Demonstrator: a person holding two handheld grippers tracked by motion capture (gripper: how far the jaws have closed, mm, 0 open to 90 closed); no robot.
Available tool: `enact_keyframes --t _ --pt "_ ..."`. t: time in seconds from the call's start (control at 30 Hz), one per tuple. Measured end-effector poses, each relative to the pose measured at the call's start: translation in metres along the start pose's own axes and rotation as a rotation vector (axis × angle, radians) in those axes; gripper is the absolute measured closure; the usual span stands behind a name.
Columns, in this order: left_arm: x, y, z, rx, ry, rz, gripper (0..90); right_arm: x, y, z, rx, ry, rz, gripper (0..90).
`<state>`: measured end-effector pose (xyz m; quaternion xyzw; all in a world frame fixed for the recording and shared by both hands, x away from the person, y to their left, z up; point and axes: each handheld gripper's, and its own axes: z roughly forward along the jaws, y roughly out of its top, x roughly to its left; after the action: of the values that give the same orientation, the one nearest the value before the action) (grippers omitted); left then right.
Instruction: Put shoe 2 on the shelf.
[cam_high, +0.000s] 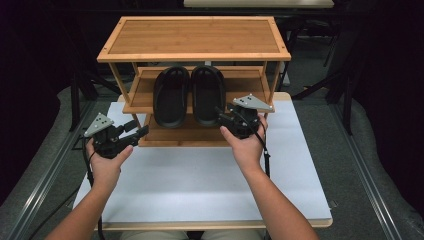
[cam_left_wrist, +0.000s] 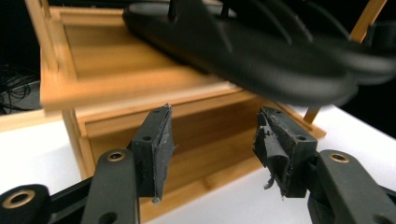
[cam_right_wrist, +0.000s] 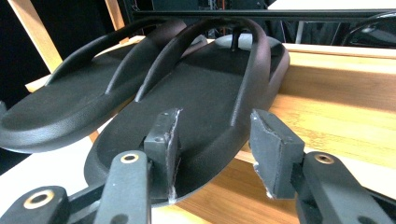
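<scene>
A pair of black flip-flop sandals lies side by side on the middle shelf (cam_high: 145, 92) of a bamboo shoe rack (cam_high: 195, 37), heels overhanging the shelf's front edge. My right gripper (cam_high: 220, 118) (cam_right_wrist: 215, 122) is at the heel of the right sandal (cam_high: 207, 95) (cam_right_wrist: 205, 79), jaws open. The heel's right edge sits between the pads, with a visible gap. The left sandal (cam_high: 171, 97) (cam_right_wrist: 65, 112) lies beside it. My left gripper (cam_high: 140, 129) (cam_left_wrist: 212, 122) hovers open and empty at the rack's front left corner, below the left sandal's heel (cam_left_wrist: 261, 56).
The rack stands at the far edge of a white table mat (cam_high: 200, 175) and has a top shelf and a low bottom shelf (cam_high: 180, 135). Its thin wooden posts (cam_high: 119, 80) flank the sandals. Dark floor and metal rails surround the table.
</scene>
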<state>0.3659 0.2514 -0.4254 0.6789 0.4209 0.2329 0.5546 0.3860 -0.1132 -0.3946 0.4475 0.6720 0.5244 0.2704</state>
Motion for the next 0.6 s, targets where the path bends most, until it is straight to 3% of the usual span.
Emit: enact_keyframes --t 0.2,0.3,0.6 --pt "-0.007 0.022 0.007 -0.046 0.021 0.003 45.5 0.001 0.001 -0.003 -0.01 0.006 -0.003 51.7" --pt "-0.011 0.03 0.009 -0.059 0.009 0.018 46.3 0.001 0.001 -0.004 -0.013 0.008 -0.009 51.1" --pt "-0.022 0.043 0.025 -0.045 0.005 0.018 50.7 0.001 0.002 -0.003 -0.027 0.002 -0.004 49.5"
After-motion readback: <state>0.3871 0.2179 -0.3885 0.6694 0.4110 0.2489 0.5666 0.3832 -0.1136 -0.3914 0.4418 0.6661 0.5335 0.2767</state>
